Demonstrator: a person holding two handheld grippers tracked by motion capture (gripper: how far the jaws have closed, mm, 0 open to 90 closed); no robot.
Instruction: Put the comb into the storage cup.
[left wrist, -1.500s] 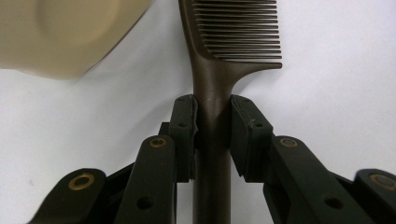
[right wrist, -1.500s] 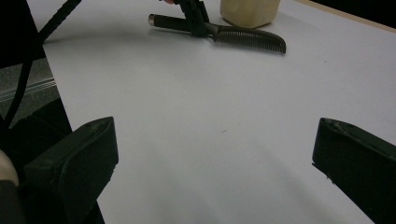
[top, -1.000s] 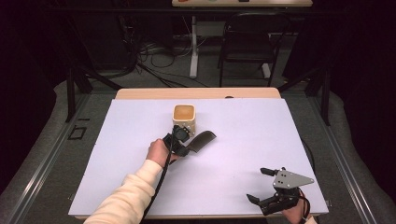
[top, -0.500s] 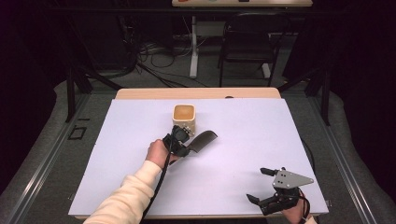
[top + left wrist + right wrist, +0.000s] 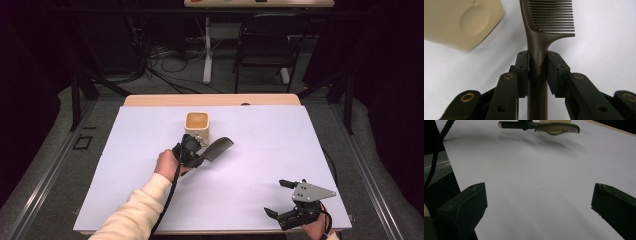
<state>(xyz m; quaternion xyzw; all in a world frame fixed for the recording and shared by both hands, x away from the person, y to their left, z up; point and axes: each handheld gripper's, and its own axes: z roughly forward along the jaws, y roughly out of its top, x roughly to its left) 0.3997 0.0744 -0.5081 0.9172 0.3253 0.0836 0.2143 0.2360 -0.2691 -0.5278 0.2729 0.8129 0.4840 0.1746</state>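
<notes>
The left tool (image 5: 196, 152) holds a dark comb (image 5: 216, 148) by its handle, pads clamped on the narrow neck just below the toothed head, as the left gripper view shows (image 5: 537, 50). The comb sits near the middle of the desk (image 5: 260, 130), just on the near side of a small tan square cup (image 5: 197, 125), with the teeth end pointing to the right and slightly far. From the right gripper view, the comb (image 5: 541, 126) appears lifted off the white surface, with a soft shadow beneath it. Judged handling: the comb looks like thin moulded plastic, so light, stiff along the spine, and smooth enough to slip or pivot between the pads if gripped only at one point. The fine teeth are the weak part and should not be pinched; they would likely bend or snap. The handle is the right place to take hold, and the present grip at the neck gives good control of the head, though the long free handle behind the pads could lever the comb if it strikes the cup rim. The right tool (image 5: 285, 200) rests at the near right corner of the desk, jaws standing wide with nothing between them.
</notes>
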